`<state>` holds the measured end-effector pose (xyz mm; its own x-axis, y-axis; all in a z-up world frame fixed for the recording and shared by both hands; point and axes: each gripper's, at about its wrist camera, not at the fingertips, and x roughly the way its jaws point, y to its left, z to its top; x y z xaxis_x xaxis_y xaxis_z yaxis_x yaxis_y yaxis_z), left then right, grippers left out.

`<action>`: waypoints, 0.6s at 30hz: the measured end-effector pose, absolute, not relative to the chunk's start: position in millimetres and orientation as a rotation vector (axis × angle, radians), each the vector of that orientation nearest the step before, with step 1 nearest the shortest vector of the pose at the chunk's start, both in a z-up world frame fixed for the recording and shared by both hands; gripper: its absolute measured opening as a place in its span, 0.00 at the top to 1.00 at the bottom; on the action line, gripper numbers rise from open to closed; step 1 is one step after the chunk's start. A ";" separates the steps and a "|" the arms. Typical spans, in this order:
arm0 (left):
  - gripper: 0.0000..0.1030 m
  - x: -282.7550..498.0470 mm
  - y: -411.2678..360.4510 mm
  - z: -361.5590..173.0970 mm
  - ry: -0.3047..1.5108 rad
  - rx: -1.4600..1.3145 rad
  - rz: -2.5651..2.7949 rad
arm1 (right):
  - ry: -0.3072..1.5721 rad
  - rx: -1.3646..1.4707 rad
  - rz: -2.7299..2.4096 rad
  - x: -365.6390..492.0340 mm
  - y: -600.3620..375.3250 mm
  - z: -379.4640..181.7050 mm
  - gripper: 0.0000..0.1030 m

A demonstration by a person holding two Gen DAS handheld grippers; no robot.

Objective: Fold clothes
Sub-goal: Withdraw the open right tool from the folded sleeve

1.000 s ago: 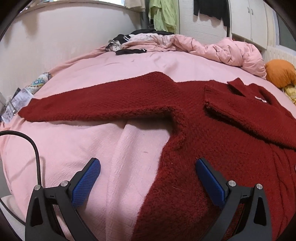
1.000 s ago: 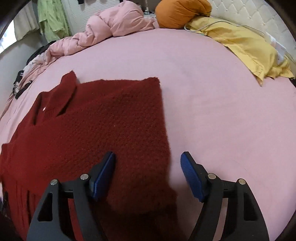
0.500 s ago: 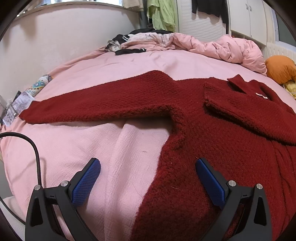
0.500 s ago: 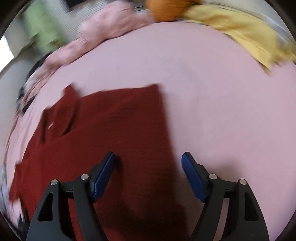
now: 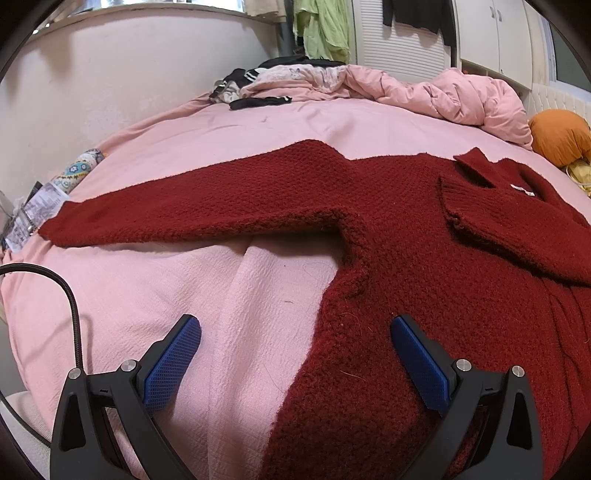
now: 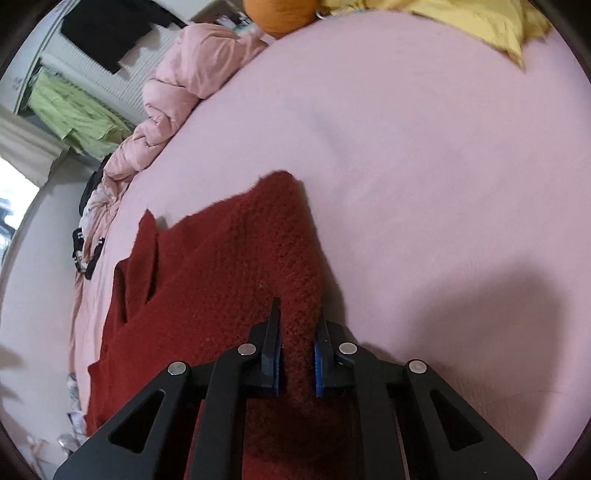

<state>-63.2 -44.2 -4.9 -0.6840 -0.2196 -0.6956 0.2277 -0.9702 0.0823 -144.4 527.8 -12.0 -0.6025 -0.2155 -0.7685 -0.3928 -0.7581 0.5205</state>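
A dark red knit sweater (image 5: 424,236) lies flat on a pink bed. One sleeve (image 5: 192,210) stretches out to the left; the other sleeve (image 5: 509,229) is folded across the chest. My left gripper (image 5: 295,354) is open and empty, low over the sweater's side edge. In the right wrist view my right gripper (image 6: 297,354) is shut on the folded right edge of the sweater (image 6: 221,280), with knit fabric pinched between the blue pads.
A pink duvet (image 5: 443,92) and dark clothes (image 5: 258,81) are heaped at the back of the bed. An orange cushion (image 5: 561,136) and yellow fabric (image 6: 480,22) lie near the headboard. A wall (image 5: 110,74) runs along the left side. A black cable (image 5: 70,302) hangs at left.
My right gripper has closed from wide open onto the sweater's right edge and tilted. My left gripper has stayed open, and has barely moved.
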 end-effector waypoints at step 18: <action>0.00 -63.2 -42.8 -6.4 0.020 1.099 -2.683 | 0.954 -1.524 2.571 -119.0 479.2 -4.4 0.92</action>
<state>-63.2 -42.8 -6.4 -0.6877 -0.2165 -0.6930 0.2267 -0.9708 0.0784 -119.0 479.2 -4.4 -0.5280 -0.2919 -0.7975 -0.2990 -0.8150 0.4963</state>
